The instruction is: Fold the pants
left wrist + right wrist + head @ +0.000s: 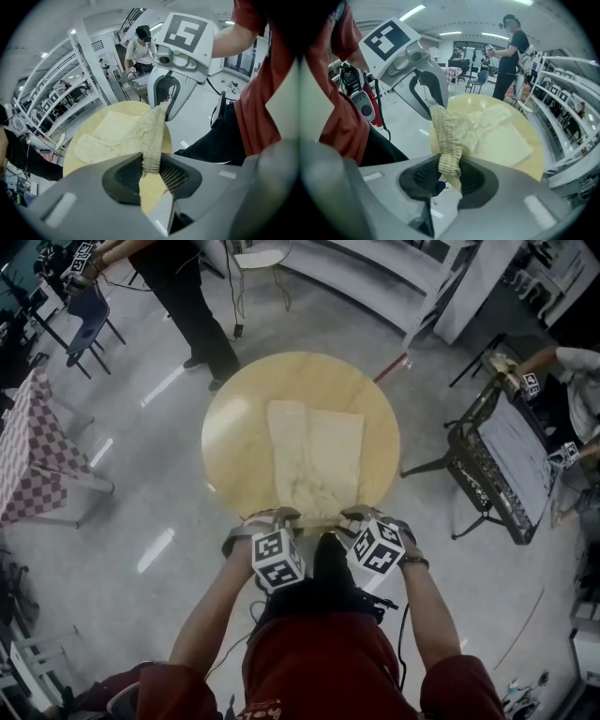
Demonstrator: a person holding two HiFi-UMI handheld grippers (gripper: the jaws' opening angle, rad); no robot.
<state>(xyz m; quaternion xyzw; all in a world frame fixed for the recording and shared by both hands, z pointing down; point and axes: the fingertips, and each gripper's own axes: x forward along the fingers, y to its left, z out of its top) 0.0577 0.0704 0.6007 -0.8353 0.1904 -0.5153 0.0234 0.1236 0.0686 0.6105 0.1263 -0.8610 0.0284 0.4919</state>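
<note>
At the six o'clock edge of the round wooden table (230, 418), the pale yellow pants (314, 456) lie flat. Their legs reach toward twelve o'clock and their ribbed waistband (319, 515) is gathered at the near rim. The left gripper (277, 518) is clenched on the waistband's seven o'clock end. The left gripper view shows the ribbed band pinched between the dark pads (174, 176), with cloth running from the jaws up toward the tabletop. The right gripper (360, 517) grasps the five o'clock end in the same manner. In the right gripper view the striped band is squeezed between its pads (417, 176), and a small fold of cloth hangs just below them. The band stretches from one gripper to the other, and each gripper appears at the far end of the band in the other's view. The legs rest on the wood.

Beyond the table, a standing person (183, 296) is at eleven o'clock, a checkered cloth (28, 451) at nine o'clock and a black stand (492, 465) at three o'clock.
</note>
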